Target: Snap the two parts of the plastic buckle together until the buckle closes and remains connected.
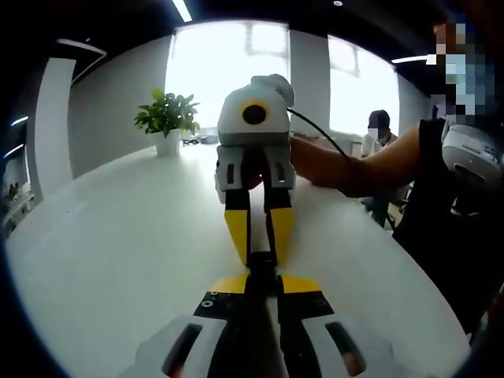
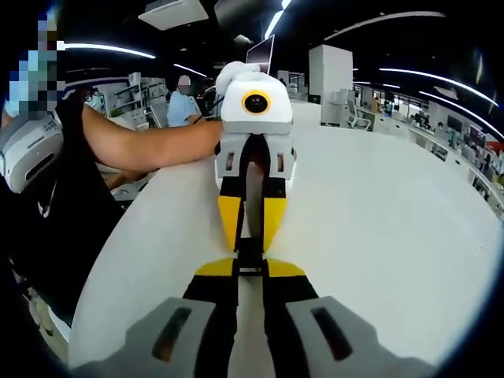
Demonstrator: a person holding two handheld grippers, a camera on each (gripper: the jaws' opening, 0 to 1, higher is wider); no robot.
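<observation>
White tabletop spreads under both tongs, which meet nose to nose above its middle. Left gripper and right gripper each clench one half of the black buckle, long axes in line, halves touching.

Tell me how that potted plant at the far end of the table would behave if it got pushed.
The potted plant would probably slide rather than roll, since its white pot sits upright on the smooth white table. It may tip if pushed high, as the leaves spread wider than the pot. Its weight cannot be judged.
</observation>
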